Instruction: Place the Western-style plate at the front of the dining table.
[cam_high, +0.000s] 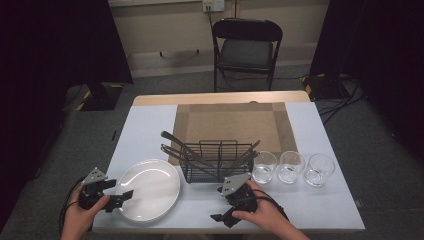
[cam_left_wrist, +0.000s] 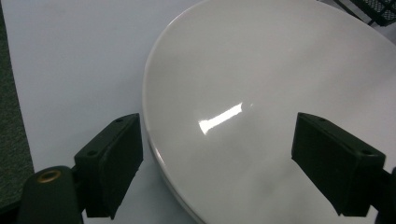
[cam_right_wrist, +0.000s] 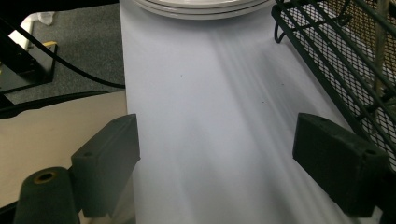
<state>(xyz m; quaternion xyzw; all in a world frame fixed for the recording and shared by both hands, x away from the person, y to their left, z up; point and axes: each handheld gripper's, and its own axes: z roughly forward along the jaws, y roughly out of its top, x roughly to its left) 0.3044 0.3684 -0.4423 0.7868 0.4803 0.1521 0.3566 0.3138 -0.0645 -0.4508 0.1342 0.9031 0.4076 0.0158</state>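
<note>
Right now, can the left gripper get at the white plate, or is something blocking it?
Probably yes. The left gripper sits at the plate's near left rim with its jaws open, and the left gripper view shows the rim between them with bare white table cover beside it. The wire rack stands off to the right.

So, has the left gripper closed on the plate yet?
No, the left gripper is open, its jaws spread apart over the white plate's rim.

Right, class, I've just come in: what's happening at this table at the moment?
A person holds a gripper in each hand. The left gripper is open, its jaws straddling the near rim of the white plate, not yet closed on it. The right gripper is open too, over bare white table cover beside the wire rack. Three glasses stand right of the rack.
</note>
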